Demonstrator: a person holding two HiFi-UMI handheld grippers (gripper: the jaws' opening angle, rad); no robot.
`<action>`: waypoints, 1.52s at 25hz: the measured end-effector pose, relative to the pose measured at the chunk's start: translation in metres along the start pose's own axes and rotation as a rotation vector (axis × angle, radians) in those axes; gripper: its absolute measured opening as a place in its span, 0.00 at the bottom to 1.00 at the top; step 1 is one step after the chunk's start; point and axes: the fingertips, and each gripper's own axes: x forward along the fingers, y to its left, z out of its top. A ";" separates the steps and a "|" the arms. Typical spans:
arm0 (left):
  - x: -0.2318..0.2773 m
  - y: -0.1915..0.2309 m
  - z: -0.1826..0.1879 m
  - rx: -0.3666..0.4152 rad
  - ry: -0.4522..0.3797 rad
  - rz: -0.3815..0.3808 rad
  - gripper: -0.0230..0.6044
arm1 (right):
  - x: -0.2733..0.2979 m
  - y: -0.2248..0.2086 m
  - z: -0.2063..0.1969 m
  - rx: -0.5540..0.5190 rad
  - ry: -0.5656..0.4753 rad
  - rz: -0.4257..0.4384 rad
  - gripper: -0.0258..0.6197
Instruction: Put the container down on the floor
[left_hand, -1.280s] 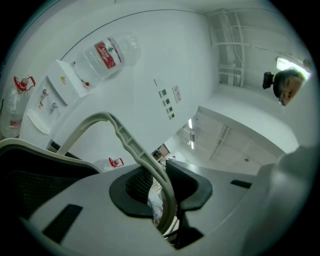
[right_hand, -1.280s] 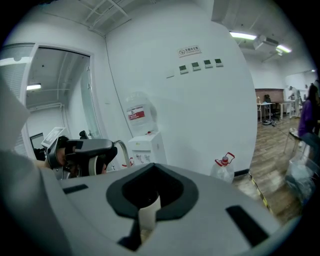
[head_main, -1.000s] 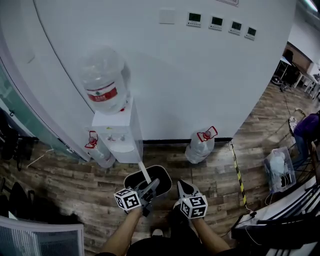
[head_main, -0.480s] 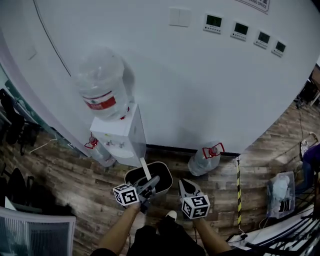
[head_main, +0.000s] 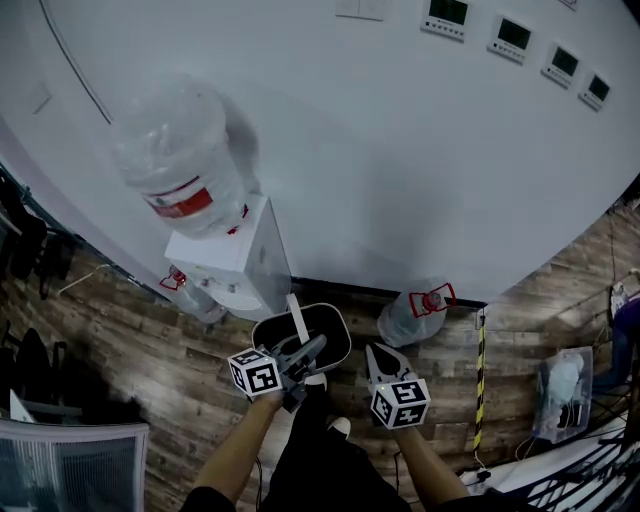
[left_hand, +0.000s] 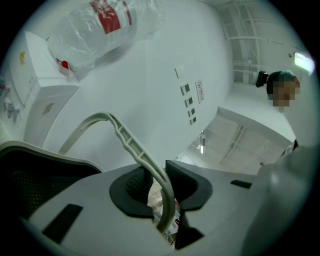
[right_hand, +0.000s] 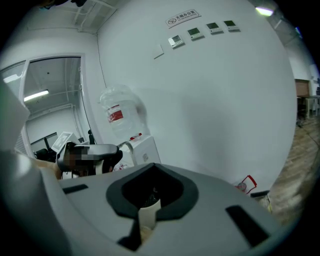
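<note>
The container (head_main: 334, 342) is a black bucket with a pale rim and a white bail handle (head_main: 296, 322). It hangs above the wood floor in front of the water dispenser. My left gripper (head_main: 305, 355) is shut on the handle. In the left gripper view the handle (left_hand: 135, 150) arches up from the rim (left_hand: 45, 150) and runs down between the pads of the left gripper (left_hand: 162, 200). My right gripper (head_main: 380, 355) hovers just right of the bucket, its tips together and not touching it. In its own view the right gripper (right_hand: 147, 207) shows only a narrow slit.
A white water dispenser (head_main: 235, 265) with a big bottle (head_main: 175, 165) stands against the wall just behind the bucket. Water bottles lie on the floor at its left (head_main: 195, 295) and right (head_main: 415, 315). A yellow-black strip (head_main: 480, 360) and a plastic bin (head_main: 560, 395) lie to the right.
The view has swung closer to the wall and dispenser. The bucket still hangs from my left gripper in the same grip; both grippers keep their places relative to each other.
</note>
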 end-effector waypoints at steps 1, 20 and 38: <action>0.006 0.005 0.001 -0.001 0.004 -0.001 0.18 | 0.005 -0.004 -0.001 0.005 0.002 -0.004 0.06; 0.104 0.133 0.008 0.035 0.072 -0.119 0.18 | 0.122 -0.096 -0.030 0.047 -0.006 -0.050 0.06; 0.147 0.272 -0.059 0.141 0.077 -0.160 0.18 | 0.229 -0.151 -0.173 -0.006 -0.020 0.016 0.06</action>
